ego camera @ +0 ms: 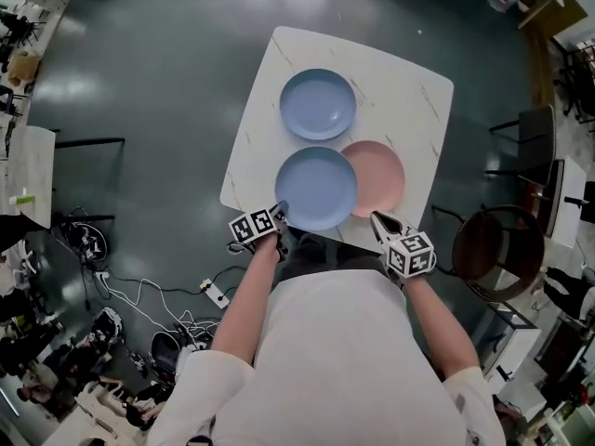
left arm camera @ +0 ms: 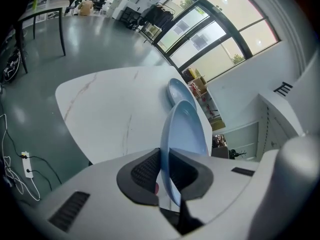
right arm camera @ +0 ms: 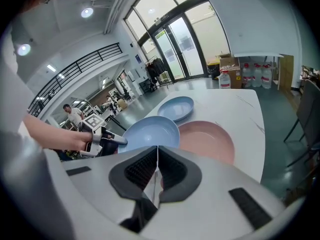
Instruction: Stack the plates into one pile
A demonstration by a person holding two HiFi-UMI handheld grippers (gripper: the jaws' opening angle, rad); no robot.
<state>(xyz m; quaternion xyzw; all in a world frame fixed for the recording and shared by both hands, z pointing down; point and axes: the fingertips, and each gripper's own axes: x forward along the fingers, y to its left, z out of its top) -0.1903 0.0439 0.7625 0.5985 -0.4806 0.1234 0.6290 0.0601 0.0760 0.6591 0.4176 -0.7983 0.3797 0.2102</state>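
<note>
On the white table (ego camera: 418, 110) lie three plates. One blue plate (ego camera: 318, 104) rests at the far side. A second blue plate (ego camera: 316, 188) is at the near side, and its right edge overlaps the pink plate (ego camera: 374, 177). My left gripper (ego camera: 277, 214) is shut on this near blue plate's front-left rim. In the left gripper view that plate (left arm camera: 187, 129) stands edge-on between the pads (left arm camera: 147, 169). My right gripper (ego camera: 383, 223) hovers at the table's front edge near the pink plate (right arm camera: 207, 139), shut with nothing between its jaws.
A round dark chair (ego camera: 497, 249) stands to the right of the table. Cables and a power strip (ego camera: 216, 294) lie on the floor at the left. Another pale table (ego camera: 28, 175) is at the far left.
</note>
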